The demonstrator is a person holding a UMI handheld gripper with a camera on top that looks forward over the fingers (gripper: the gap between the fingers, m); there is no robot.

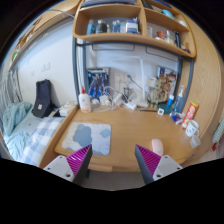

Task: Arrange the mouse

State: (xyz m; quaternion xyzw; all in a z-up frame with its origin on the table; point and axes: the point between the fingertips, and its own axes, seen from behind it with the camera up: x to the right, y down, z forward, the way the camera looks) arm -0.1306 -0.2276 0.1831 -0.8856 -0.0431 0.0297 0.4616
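On the wooden desk (125, 125), a grey-blue mouse pad (88, 137) lies flat, and we take it as our landmark. We hold the gripper (112, 156) back from the pad on the near side, with its fingers released and spread wide. Nothing sits between the pink pads (72, 160). We judge this open stance suits an approach, since nothing is gripped yet.

To the right of the pad, just beside the right-hand fingertip, a small pale pink rounded object (157, 147) rests on the bare wood. We take it to be the mouse, though it is too small for us to be sure. It sits well apart from the pad, so the arranging looks not yet done to us. Its likely place is on the pad, where a mouse is normally used.

Beyond the pad, against the wall, white bottles (86, 100) and clutter stand in a row, which leaves the front of the desk free for work. Above them hang wooden shelves (130, 28). Left of the pad, off the desk, a black bag (43, 97) stands upright on a bed (20, 125). Far to the right of the pad, more small items (188, 115) crowd the desk edge, so a swing toward the mouse may risk brushing them.
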